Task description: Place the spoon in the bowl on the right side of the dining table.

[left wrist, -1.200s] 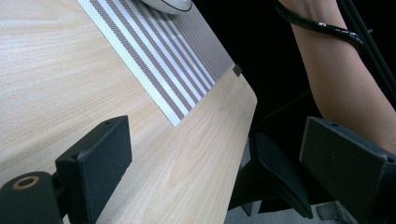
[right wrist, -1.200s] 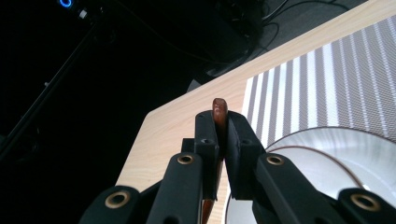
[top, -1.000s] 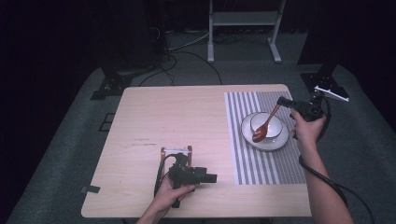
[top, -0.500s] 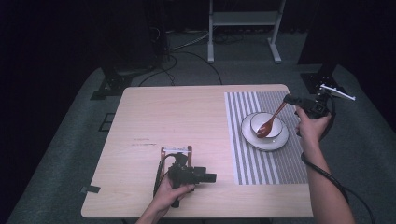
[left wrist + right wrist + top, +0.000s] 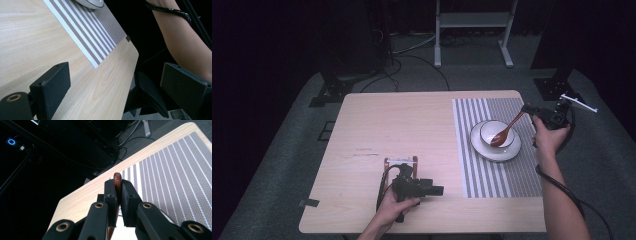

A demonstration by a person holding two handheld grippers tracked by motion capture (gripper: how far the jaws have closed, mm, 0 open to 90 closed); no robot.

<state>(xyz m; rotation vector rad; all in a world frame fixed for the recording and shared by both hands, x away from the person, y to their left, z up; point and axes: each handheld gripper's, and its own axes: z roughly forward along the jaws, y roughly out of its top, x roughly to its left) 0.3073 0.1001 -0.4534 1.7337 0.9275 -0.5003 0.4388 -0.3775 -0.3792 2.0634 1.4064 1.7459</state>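
My right hand-held gripper [image 5: 526, 108] gripped the reddish-brown wooden spoon [image 5: 505, 131], its head in the white bowl [image 5: 495, 133]. My left hand-held gripper [image 5: 439, 190] stood wide open, idle on the bench [image 5: 402, 125]. I judged the spoon placed, release remaining.

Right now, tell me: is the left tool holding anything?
No: the left tool has its jaws wide apart over the bare table, with nothing between them.

Pale wooden table [image 5: 412, 125] on grey carpet [image 5: 287, 150], striped grey-and-white placemat [image 5: 492, 175] over its right side, small dark tape scrap [image 5: 311, 203] at the near left edge, metal stand legs [image 5: 472, 35] and cables [image 5: 412, 55] on the floor beyond
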